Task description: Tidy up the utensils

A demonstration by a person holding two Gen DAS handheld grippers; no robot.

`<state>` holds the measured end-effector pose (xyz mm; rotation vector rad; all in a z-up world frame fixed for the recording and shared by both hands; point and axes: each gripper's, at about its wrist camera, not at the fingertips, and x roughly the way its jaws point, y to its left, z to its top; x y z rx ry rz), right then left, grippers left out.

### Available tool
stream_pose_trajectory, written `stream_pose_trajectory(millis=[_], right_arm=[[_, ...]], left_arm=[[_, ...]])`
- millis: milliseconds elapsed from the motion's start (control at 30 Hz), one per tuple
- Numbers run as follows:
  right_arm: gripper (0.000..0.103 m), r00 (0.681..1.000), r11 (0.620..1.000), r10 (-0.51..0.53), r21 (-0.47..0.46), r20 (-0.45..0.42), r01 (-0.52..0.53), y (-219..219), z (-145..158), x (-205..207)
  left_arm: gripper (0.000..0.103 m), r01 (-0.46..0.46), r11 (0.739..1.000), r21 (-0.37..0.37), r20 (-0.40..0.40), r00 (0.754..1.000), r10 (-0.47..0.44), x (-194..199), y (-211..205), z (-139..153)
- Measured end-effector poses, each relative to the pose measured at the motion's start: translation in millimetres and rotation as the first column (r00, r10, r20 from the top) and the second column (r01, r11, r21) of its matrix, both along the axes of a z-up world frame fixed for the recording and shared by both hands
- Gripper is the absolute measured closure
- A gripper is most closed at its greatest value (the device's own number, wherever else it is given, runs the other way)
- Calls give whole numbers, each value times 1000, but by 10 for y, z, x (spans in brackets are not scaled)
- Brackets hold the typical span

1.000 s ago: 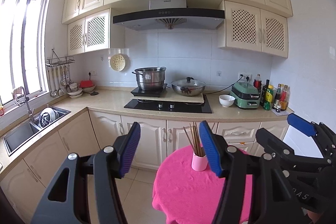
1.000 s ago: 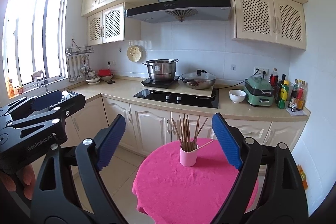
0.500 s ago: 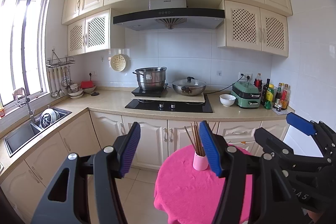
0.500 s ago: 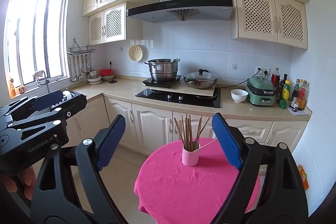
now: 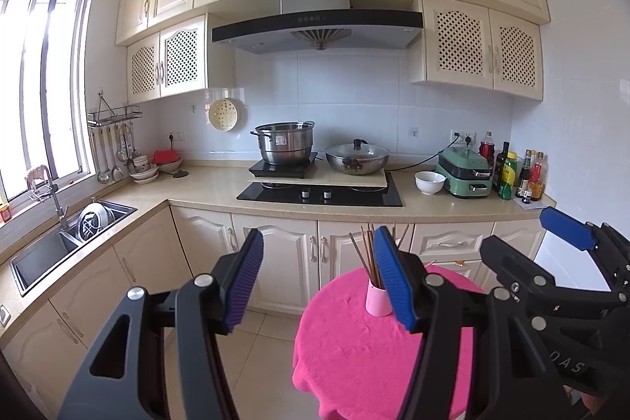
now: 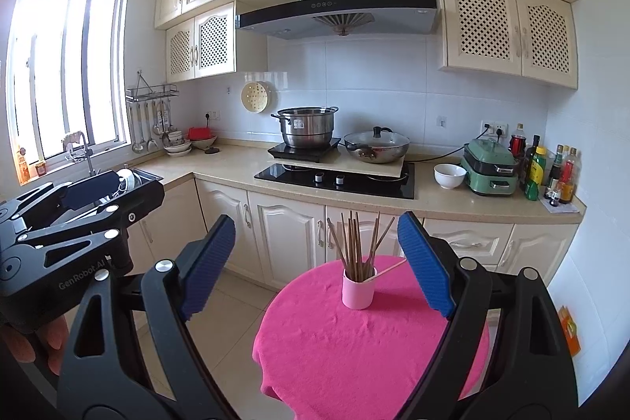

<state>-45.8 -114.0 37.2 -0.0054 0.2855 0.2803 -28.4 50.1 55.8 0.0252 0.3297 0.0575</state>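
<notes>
Gaping jaws on both grippers; only right wrist view shows pink cup (image 6: 357,289) unblocked

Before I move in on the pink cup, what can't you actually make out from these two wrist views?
- Left wrist view: the pink cup and chopsticks are partly hidden behind the left gripper's right-hand finger.
- Right wrist view: the exact chopstick count in the cup is unclear; the sticks overlap.
- Both views: the near edge of the pink table is cut off by the gripper bodies.
- Cup contents below the rim: hidden.
</notes>
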Motion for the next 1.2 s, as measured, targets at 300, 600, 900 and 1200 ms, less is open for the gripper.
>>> stream_pose_trajectory(millis=[300, 600, 900, 1200], right_arm=[[19, 1000, 1000, 4, -5, -4, -4, 22, 4, 22], [19, 1000, 1000, 3, -3, -12, -3, 12, -6, 48], [19, 1000, 1000, 0, -5, -19, 0, 3, -20, 74], [19, 1000, 1000, 1, -6, -24, -1, 9, -33, 96]], left_arm=[[45, 0, 1000, 1, -3, 1000, 0, 20, -6, -10], [45, 2, 1000, 0, -10, 1000, -2, 44, -20, -29], [45, -1, 1000, -2, -14, 1000, 1, 67, -24, -55], [45, -2, 1000, -3, -22, 1000, 2, 106, 1, -66]])
